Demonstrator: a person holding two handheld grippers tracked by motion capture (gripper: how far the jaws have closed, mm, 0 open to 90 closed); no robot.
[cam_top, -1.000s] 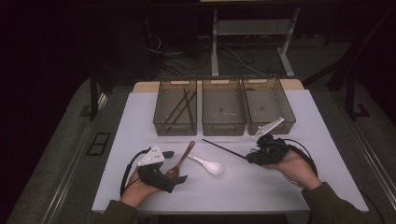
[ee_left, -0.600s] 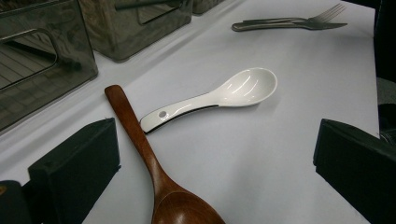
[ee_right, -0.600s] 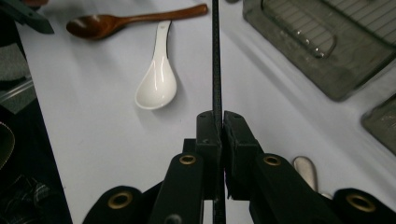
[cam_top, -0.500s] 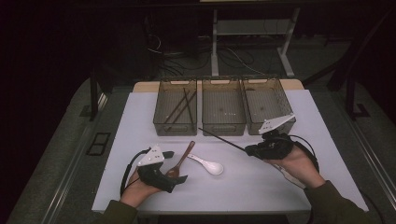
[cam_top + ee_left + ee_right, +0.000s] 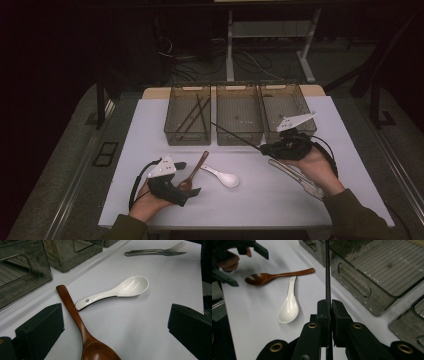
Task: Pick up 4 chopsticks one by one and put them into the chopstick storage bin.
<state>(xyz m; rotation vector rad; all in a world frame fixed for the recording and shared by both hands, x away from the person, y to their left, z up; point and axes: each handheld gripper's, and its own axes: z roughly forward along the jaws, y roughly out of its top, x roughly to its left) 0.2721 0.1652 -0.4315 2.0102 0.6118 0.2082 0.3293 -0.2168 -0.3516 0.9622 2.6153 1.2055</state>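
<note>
The apparent job is sorting utensils into the three bins at the upper centre of the high view. Done so far, as a judgement: the left bin (image 5: 187, 114) already holds a few dark sticks, probably chopsticks; the middle bin (image 5: 239, 112) and right bin (image 5: 286, 106) look empty, though their smoked walls hide detail. Left on the bench (image 5: 150, 130): a wooden spoon (image 5: 194, 172) and a white ceramic spoon (image 5: 221, 176) at lower centre, and a fork and a second piece of metal cutlery (image 5: 296, 177) lying together at lower right, beside the right hand. At lower left of the high view, the left gripper (image 5: 189, 177) rests low on the bench in the person's left hand, forearm entering from the bottom edge; its jaws stand wide apart and hold nothing, one on each side of the wooden spoon's bowl, which the left gripper view shows between them. At centre right, the right gripper (image 5: 264, 149) is held clear of the bench, palm up beneath it, pointing toward the left of the frame. Its jaws are clamped on one black chopstick (image 5: 235, 134), which slants up and left across the front of the middle bin, its tip near the left bin. The likely step in hand is delivery of this chopstick to the left bin.
</note>
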